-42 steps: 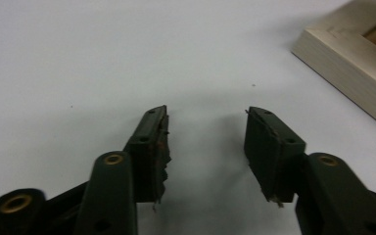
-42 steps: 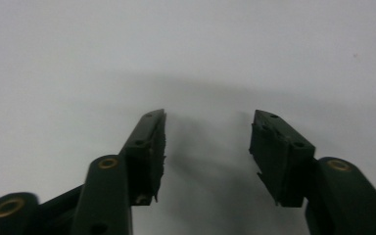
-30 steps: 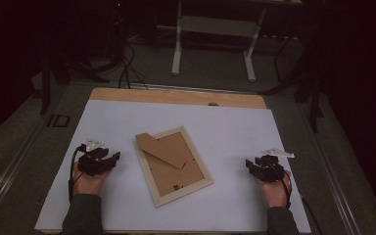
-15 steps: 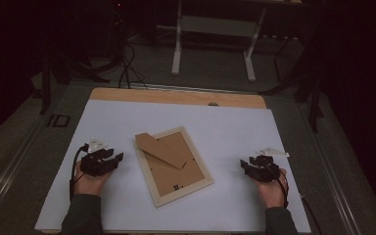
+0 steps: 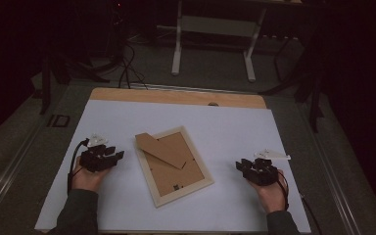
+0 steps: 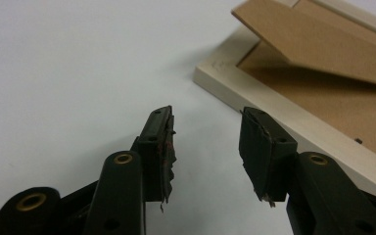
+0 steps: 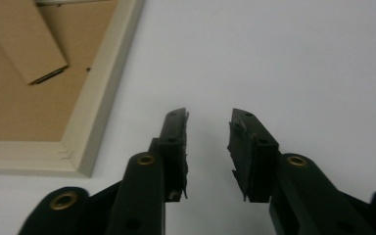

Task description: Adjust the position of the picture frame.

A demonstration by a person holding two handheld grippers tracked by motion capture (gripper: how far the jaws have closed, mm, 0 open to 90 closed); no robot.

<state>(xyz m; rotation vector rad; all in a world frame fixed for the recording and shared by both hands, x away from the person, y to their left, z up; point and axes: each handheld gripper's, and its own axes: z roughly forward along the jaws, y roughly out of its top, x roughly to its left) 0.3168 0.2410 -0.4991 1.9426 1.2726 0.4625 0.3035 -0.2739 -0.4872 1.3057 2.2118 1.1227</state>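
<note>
A pale wooden picture frame (image 5: 174,166) lies face down near the middle of the white table sheet (image 5: 235,127), turned at a slant, with its brown fibreboard backing uppermost. A brown cardboard easel stand (image 5: 160,150) is hinged to that backing and stands tilted up off it, reaching toward the frame's far left corner; in the left gripper view its free edge casts a shadow on the board beneath. The left gripper (image 5: 108,155) rests low over the sheet just beside the frame's left side, its jaws parted to a moderate gap with nothing between them, aimed toward the near rail of the frame (image 6: 293,129). The right gripper (image 5: 245,169) sits near the frame's right side but apart from it, its jaws also parted on bare sheet and holding nothing; the right gripper view shows a frame corner (image 7: 73,156) off to its left. Judging from this, the work is at the approach stage: both tools flank the frame and neither touches it. The next move likely calls for one gripper to steady a rail while the other closes on the thin stand or on a rail's edge, which needs a low, flat approach because the frame lies flush on the sheet.
</note>
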